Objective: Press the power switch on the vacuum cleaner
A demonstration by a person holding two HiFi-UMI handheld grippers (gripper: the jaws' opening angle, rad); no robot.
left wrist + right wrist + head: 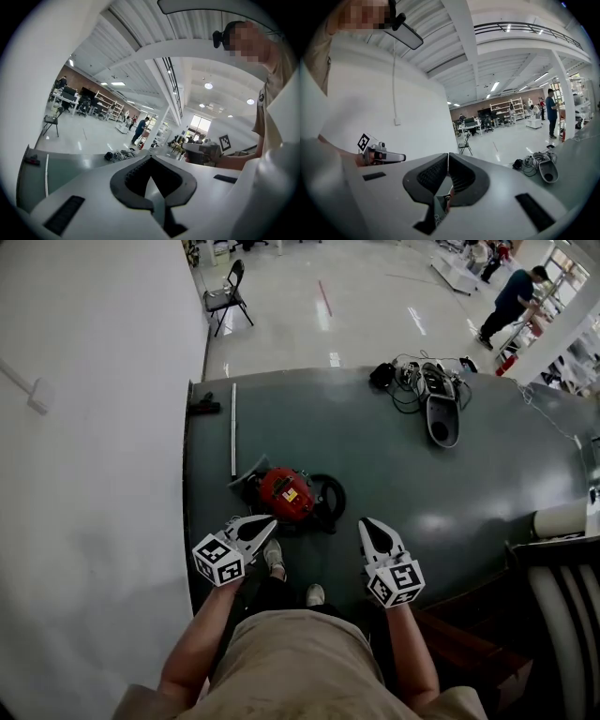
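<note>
Clenched tip to tip on nothing, my jaws hang low over the near edge of a dark green surface [375,456]. My left gripper [270,520] sits just beside the red vacuum cleaner [286,493], and my right gripper [365,523] is near-right of it, apart. Farther right lies a grey device [442,413] among cables. Beyond stand a folding chair [225,296] and a person [511,298].
</note>
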